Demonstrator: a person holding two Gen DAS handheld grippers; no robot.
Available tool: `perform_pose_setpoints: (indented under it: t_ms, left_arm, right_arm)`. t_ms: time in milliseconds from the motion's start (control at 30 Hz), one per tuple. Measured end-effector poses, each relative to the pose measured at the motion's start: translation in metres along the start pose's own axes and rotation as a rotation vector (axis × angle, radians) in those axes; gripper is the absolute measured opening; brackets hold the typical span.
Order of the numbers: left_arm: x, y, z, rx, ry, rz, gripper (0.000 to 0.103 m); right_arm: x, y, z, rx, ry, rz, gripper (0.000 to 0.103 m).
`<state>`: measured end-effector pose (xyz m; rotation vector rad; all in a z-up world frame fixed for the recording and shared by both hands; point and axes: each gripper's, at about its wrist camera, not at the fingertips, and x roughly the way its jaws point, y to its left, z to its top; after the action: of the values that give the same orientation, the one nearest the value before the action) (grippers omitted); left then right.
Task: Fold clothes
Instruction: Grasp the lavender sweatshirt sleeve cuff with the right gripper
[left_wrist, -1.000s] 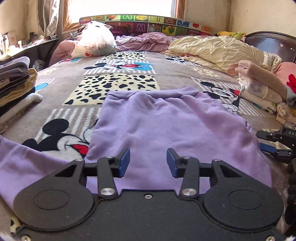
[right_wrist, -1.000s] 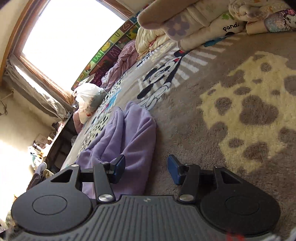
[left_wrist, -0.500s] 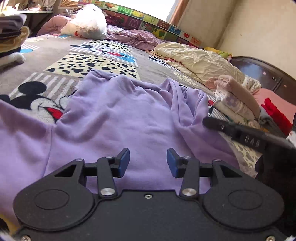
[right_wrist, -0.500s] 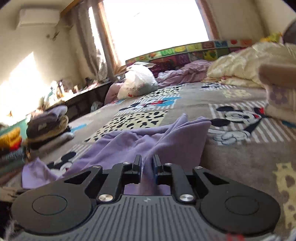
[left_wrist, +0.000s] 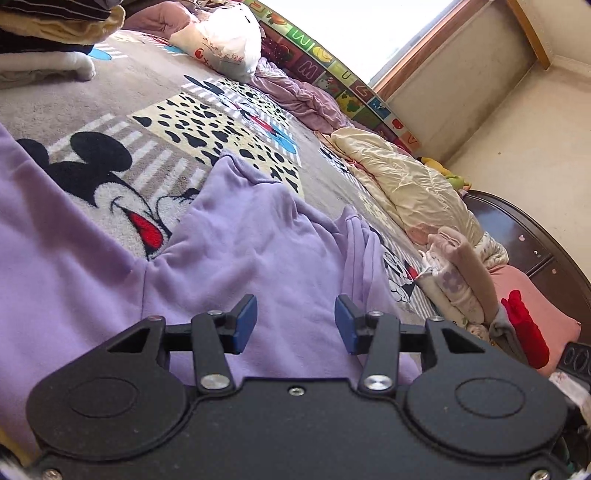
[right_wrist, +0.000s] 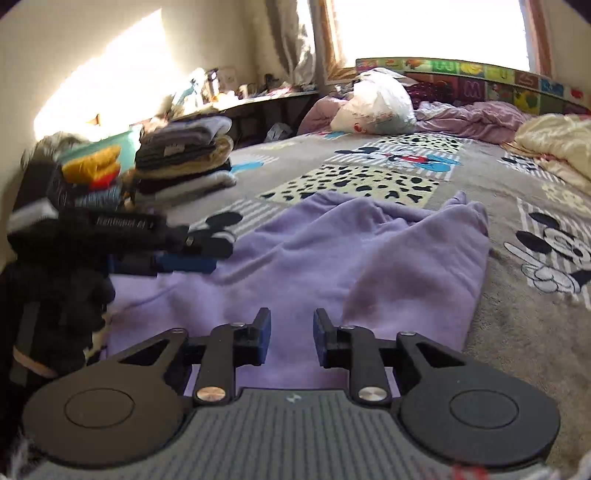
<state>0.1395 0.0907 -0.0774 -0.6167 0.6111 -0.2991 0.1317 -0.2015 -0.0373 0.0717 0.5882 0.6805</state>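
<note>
Bed (left_wrist: 155, 74) ahead of my jaws: purple garment (right_wrist: 332, 258) one side folded over, rest unfolded. Left gripper (left_wrist: 295, 325) parted, empty; right gripper (right_wrist: 291, 336) opening, empty.

Left tool (left_wrist: 295, 319): jaws parted, nothing between the blue pads, pointing toward 12 o'clock. Right tool (right_wrist: 291, 332): jaws opening, empty; left tool visible at its 9 o'clock.

Blown-out window (right_wrist: 424, 29) glare, fisheye-warped edges
</note>
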Motion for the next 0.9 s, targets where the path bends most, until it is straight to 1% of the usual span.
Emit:
perform_pose_setpoints:
  t_ms: [33, 67, 100, 200, 233, 267, 300, 433, 500, 533, 567, 600, 633, 667, 767, 900]
  left_arm:
    - [0.002, -0.001, -0.001, 0.002, 0.008, -0.005, 0.046]
    - [0.004, -0.001, -0.002, 0.006, 0.014, -0.007, 0.046]
    - [0.005, -0.001, -0.002, 0.007, 0.018, -0.007, 0.046]
    - [0.009, 0.002, -0.004, 0.007, 0.029, -0.005, 0.046]
    - [0.010, 0.002, -0.005, 0.007, 0.031, -0.003, 0.046]
    - [0.011, 0.003, -0.005, 0.006, 0.033, -0.002, 0.046]
    - [0.011, 0.004, -0.005, 0.006, 0.035, 0.000, 0.046]
    - [0.013, 0.007, -0.005, -0.001, 0.039, -0.001, 0.046]
    - [0.013, 0.008, -0.004, -0.009, 0.040, -0.007, 0.046]
    - [0.014, 0.009, -0.003, -0.011, 0.041, -0.007, 0.046]
    - [0.014, 0.010, -0.003, -0.014, 0.042, -0.006, 0.046]
    - [0.015, 0.010, -0.002, -0.017, 0.043, -0.004, 0.046]
    - [0.015, 0.011, -0.002, -0.019, 0.043, -0.002, 0.046]
    - [0.015, 0.011, -0.002, -0.022, 0.042, -0.001, 0.046]
    - [0.013, 0.011, -0.001, -0.028, 0.037, 0.000, 0.046]
    - [0.009, 0.009, 0.000, -0.032, 0.025, -0.004, 0.046]
  right_arm:
    - [-0.007, -0.021, 0.005, 0.095, -0.040, -0.005, 0.042]
    - [-0.007, -0.044, 0.008, 0.178, -0.070, -0.035, 0.045]
    - [-0.008, -0.067, 0.011, 0.263, -0.100, -0.064, 0.045]
    - [0.013, -0.141, 0.013, 0.566, -0.144, -0.104, 0.047]
    - [0.025, -0.159, 0.010, 0.652, -0.144, -0.084, 0.048]
    - [0.037, -0.177, 0.008, 0.734, -0.144, -0.067, 0.053]
    - [0.048, -0.188, 0.008, 0.773, -0.143, -0.072, 0.053]
    - [0.095, -0.217, 0.002, 0.848, -0.077, -0.085, 0.057]
    - [0.103, -0.224, -0.003, 0.893, -0.117, -0.016, 0.055]
    - [0.107, -0.225, -0.002, 0.900, -0.121, 0.005, 0.043]
    - [0.111, -0.225, -0.002, 0.909, -0.120, 0.042, 0.024]
    - [0.114, -0.223, -0.003, 0.919, -0.117, 0.074, 0.022]
    - [0.115, -0.220, -0.001, 0.907, -0.122, 0.081, 0.021]
    - [0.115, -0.216, 0.001, 0.895, -0.127, 0.085, 0.015]
    - [0.101, -0.204, 0.006, 0.857, -0.197, 0.024, 0.012]
    - [0.063, -0.188, 0.017, 0.788, -0.308, -0.051, 0.011]
